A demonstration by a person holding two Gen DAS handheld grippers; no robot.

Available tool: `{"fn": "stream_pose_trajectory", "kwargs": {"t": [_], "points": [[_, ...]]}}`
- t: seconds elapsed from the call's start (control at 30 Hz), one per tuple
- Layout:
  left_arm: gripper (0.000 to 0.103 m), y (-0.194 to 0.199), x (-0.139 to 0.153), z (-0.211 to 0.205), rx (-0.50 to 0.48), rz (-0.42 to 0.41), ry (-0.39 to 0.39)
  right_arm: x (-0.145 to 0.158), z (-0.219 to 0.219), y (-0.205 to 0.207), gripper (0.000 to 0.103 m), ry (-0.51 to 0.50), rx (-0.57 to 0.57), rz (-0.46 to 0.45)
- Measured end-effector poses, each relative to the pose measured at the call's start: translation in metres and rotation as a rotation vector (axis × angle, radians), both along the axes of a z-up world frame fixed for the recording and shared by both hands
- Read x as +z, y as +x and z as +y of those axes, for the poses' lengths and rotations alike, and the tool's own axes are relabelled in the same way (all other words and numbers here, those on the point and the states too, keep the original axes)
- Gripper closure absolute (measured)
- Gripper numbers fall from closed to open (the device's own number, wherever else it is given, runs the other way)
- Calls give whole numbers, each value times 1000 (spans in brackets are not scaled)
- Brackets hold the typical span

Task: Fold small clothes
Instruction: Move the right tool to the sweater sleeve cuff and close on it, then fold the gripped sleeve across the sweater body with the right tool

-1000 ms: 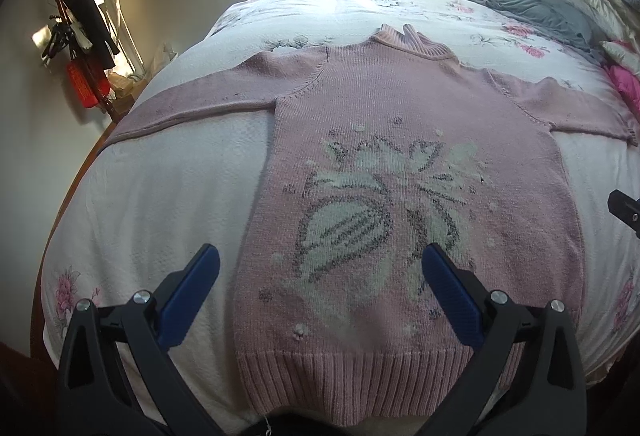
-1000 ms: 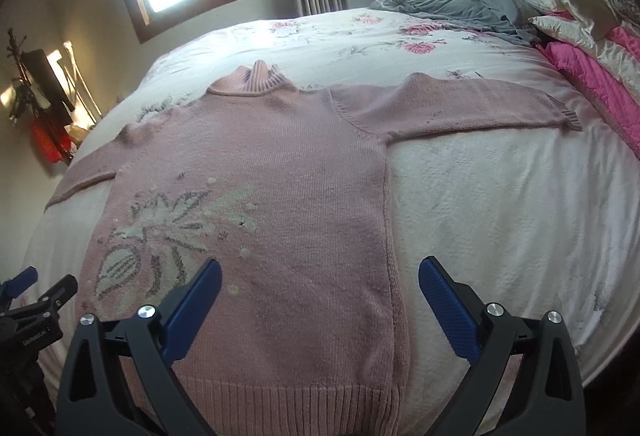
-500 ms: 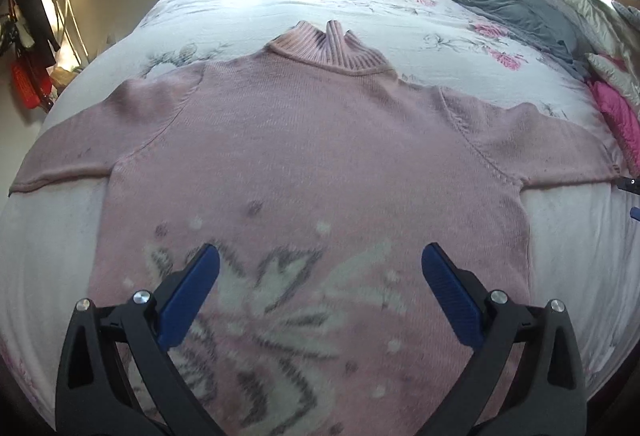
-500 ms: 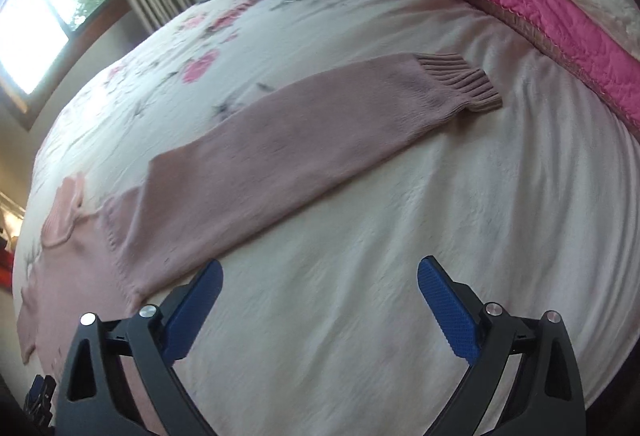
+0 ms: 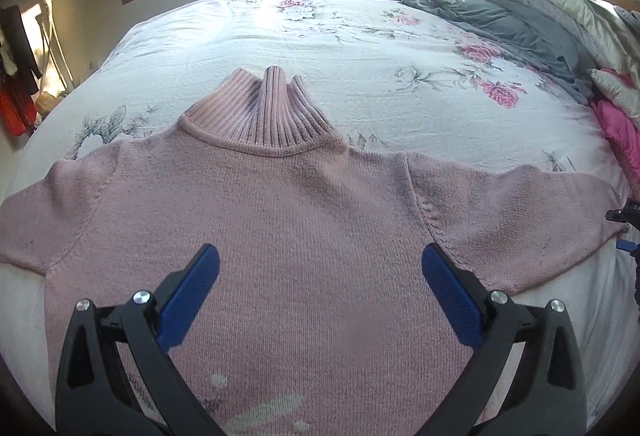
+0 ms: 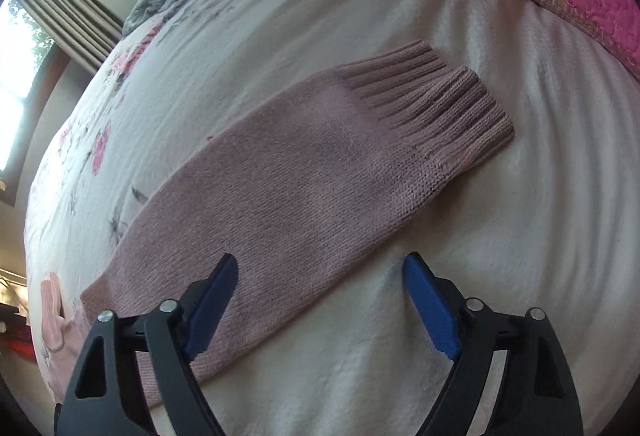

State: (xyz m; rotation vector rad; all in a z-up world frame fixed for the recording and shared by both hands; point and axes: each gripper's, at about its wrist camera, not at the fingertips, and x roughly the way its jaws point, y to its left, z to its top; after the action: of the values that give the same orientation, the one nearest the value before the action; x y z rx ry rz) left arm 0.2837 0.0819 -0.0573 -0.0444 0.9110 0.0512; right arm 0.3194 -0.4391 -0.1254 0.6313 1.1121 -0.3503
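I am hovering the wide-open right gripper [image 6: 320,276] over the pink knitted sweater's sleeve [image 6: 304,188]; the left gripper [image 5: 318,268] is gaping too. Soft and limp, I judge: pinching near the ribbed cuff [image 6: 436,104] looks best.

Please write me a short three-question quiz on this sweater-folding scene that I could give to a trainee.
1. True or false: the right gripper is shut on the sleeve.
2. Multiple choice: the pink sweater lies on A) a wooden table, B) a floral bedspread, C) a chair.
3. Short answer: which part of the sweater lies ahead of the left gripper, towards the window?

Key:
1. False; its fingers stand apart, over the sleeve's lower edge.
2. B.
3. The ribbed collar.
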Motion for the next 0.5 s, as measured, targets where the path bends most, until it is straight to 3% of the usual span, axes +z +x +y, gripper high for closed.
{"fn": "stream_pose_trajectory", "kwargs": {"t": [0.13, 0.23, 0.4, 0.5], "points": [[3, 8, -6, 8, 14, 12, 6, -5, -12, 0, 50, 14, -52, -37], [3, 10, -12, 17, 25, 23, 9, 0, -16, -3, 94, 40, -51, -100], [3, 6, -19, 39, 46, 33, 24, 28, 8, -5, 98, -53, 36, -195], [3, 1, -22, 56, 71, 35, 33, 47, 37, -12, 98, -41, 125, -279]]}}
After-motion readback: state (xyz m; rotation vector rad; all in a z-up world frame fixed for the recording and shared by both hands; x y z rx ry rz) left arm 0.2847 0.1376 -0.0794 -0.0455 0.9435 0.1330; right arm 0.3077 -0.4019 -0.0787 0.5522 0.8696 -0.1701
